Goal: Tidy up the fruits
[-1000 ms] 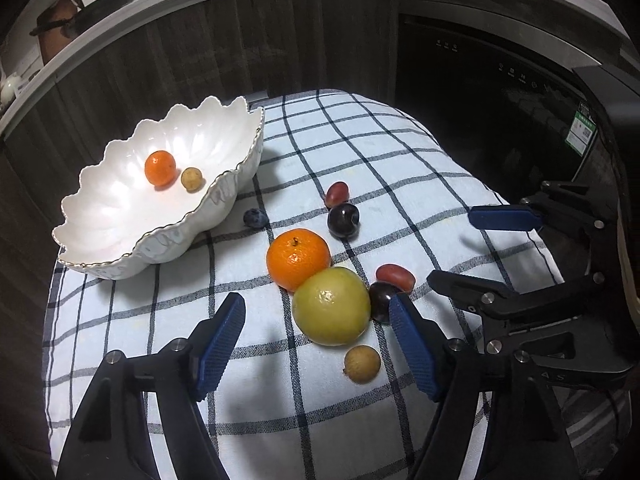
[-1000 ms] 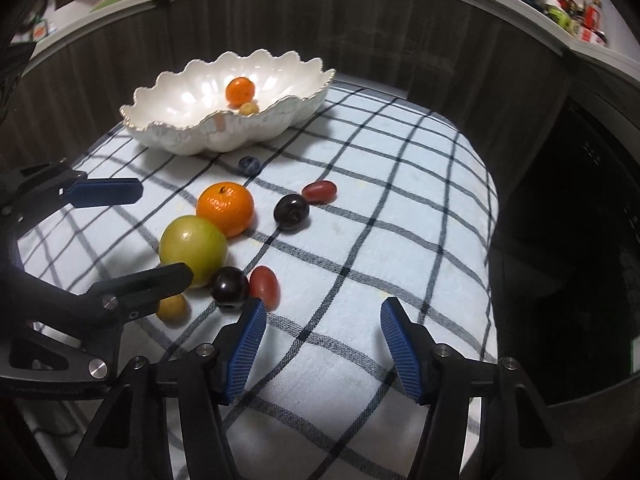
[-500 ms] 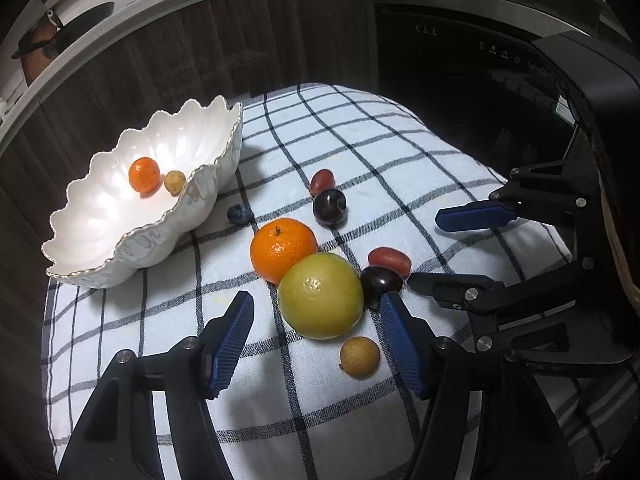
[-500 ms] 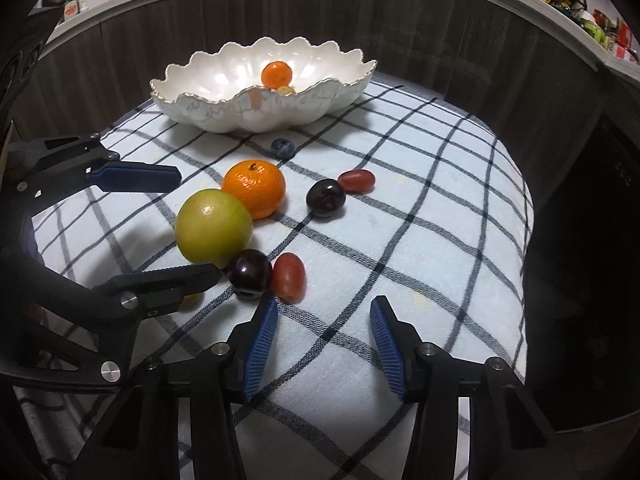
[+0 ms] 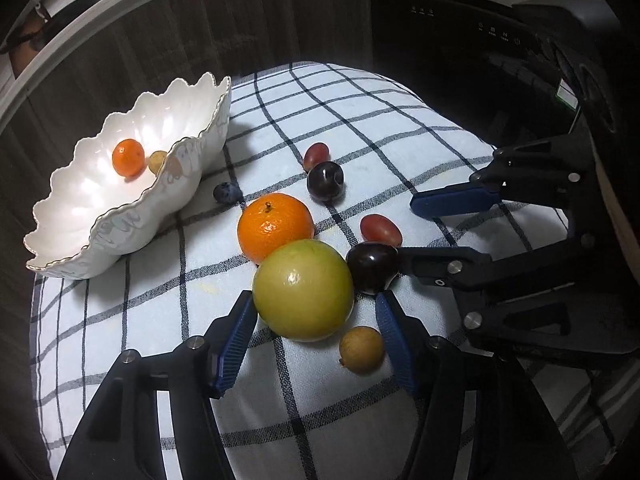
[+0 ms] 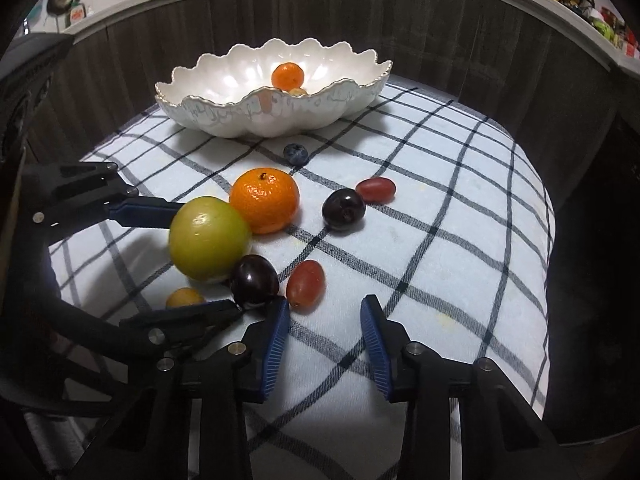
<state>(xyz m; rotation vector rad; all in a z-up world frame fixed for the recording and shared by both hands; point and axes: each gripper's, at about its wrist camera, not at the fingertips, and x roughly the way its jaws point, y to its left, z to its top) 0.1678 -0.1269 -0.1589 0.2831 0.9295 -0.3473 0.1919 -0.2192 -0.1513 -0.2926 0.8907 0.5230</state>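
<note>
A big green-yellow fruit (image 5: pixel 303 289) lies on the checked cloth, touching a large orange (image 5: pixel 275 227). My left gripper (image 5: pixel 316 320) is open, its blue pads on either side of the green fruit's near half, not closed on it. A small tan fruit (image 5: pixel 362 349) lies between those fingers too. A dark plum (image 5: pixel 372 266) and a red grape (image 5: pixel 380 230) lie right of it. My right gripper (image 6: pixel 324 340) is open and empty, just short of that red grape (image 6: pixel 305 285) and plum (image 6: pixel 254 280). The white scalloped bowl (image 6: pixel 224 116) holds a small orange (image 6: pixel 287 76).
A second plum (image 6: pixel 344 210), another red grape (image 6: pixel 375 190) and a blueberry (image 6: pixel 295 153) lie further back on the cloth (image 6: pixel 460 240). Dark wood panels wall in the far side. The cloth drops off at the right edge beside a dark appliance (image 5: pixel 460 40).
My left gripper has moved forward, so the green fruit now sits between its pads. My right gripper has advanced toward the near grape and plum, its jaws somewhat narrower.
</note>
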